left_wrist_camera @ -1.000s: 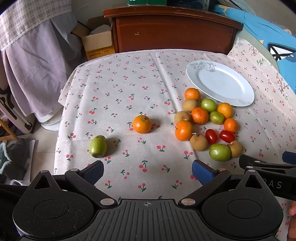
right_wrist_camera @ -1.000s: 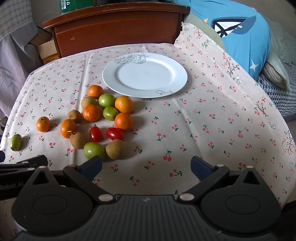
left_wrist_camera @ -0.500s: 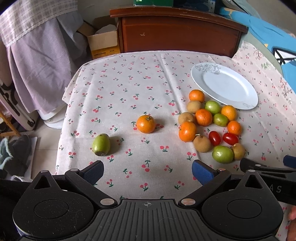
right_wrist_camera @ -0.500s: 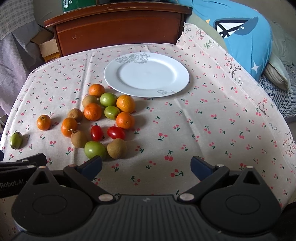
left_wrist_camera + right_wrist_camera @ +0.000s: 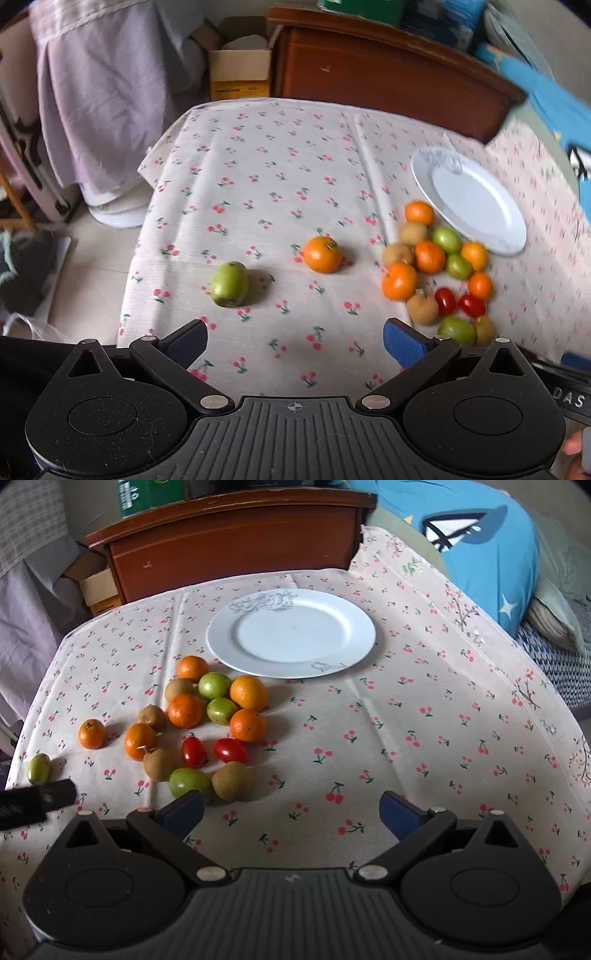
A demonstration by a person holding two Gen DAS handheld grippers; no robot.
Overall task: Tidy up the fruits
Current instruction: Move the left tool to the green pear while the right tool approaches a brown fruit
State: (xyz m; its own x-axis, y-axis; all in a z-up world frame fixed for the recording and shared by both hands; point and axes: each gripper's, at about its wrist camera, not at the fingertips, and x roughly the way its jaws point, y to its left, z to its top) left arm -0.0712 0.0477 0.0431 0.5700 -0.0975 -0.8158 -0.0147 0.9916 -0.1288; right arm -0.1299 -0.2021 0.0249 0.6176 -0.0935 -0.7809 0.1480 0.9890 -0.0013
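A white plate lies bare at the back of the cherry-print cloth; it also shows at the right as the plate. A cluster of oranges, green fruits, brown fruits and two red tomatoes sits just left of it. One orange and one green fruit lie apart to the left. My left gripper is open near the front edge, below those two. My right gripper is open and holds nothing, its left finger beside a green fruit.
A brown wooden headboard stands behind the table. A cardboard box and hanging lilac cloth are at the back left. A blue pillow lies at the right. The table's left edge drops to the floor.
The left gripper's view has swung left and forward, so the lone orange and green fruit sit nearer its centre. The right gripper has edged forward toward the cluster. Both stay open.
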